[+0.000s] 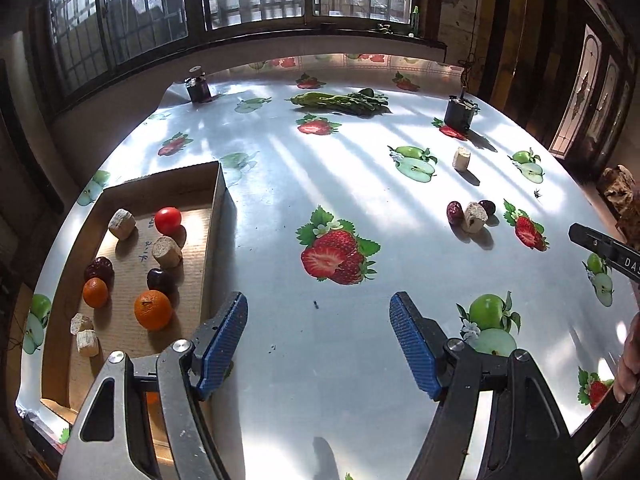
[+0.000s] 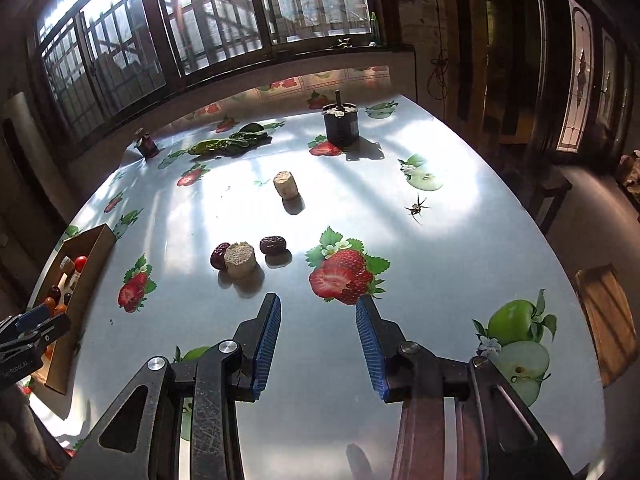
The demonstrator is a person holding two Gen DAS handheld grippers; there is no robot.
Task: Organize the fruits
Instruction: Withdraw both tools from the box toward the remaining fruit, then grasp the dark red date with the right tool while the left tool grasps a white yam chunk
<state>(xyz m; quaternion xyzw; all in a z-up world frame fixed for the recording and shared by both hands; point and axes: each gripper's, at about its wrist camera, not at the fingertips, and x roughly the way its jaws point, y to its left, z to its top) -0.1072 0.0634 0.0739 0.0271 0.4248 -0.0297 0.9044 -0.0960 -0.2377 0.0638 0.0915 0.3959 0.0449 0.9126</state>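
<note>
Blue ribbed pads are lining both grippers, and both are hanging empty over a glossy tablecloth (image 1: pixel 280 208) printed with strawberries and green apples. The left gripper (image 1: pixel 318 344) is holding its jaws spread wide above bare cloth, just beside the near corner of a cardboard tray (image 1: pixel 218 200). Lying in that tray are a red tomato (image 1: pixel 168 219), two tangerines (image 1: pixel 153 309), a dark plum (image 1: pixel 159 279), a dark wrinkled fruit (image 1: pixel 98 267) and several pale cork-like chunks (image 1: pixel 167 251).

The right gripper (image 2: pixel 318 344) is keeping its jaws parted more narrowly, with nothing between them, and is pointing over a printed strawberry. Just beyond it a pale cylindrical chunk (image 2: pixel 240 260) is sitting on the cloth, touching a red date (image 2: pixel 220 255) on its left, while a second date (image 2: pixel 273 245) is lying just beside it on the right. Another pale chunk (image 2: pixel 286 185) is standing well apart, farther back. An insect (image 2: pixel 417 209) is resting on the cloth to the right. Leafy greens (image 2: pixel 230 143) and two dark cylindrical objects (image 2: pixel 341 126) are lying near the far edge under the barred window (image 2: pixel 200 20).
</note>
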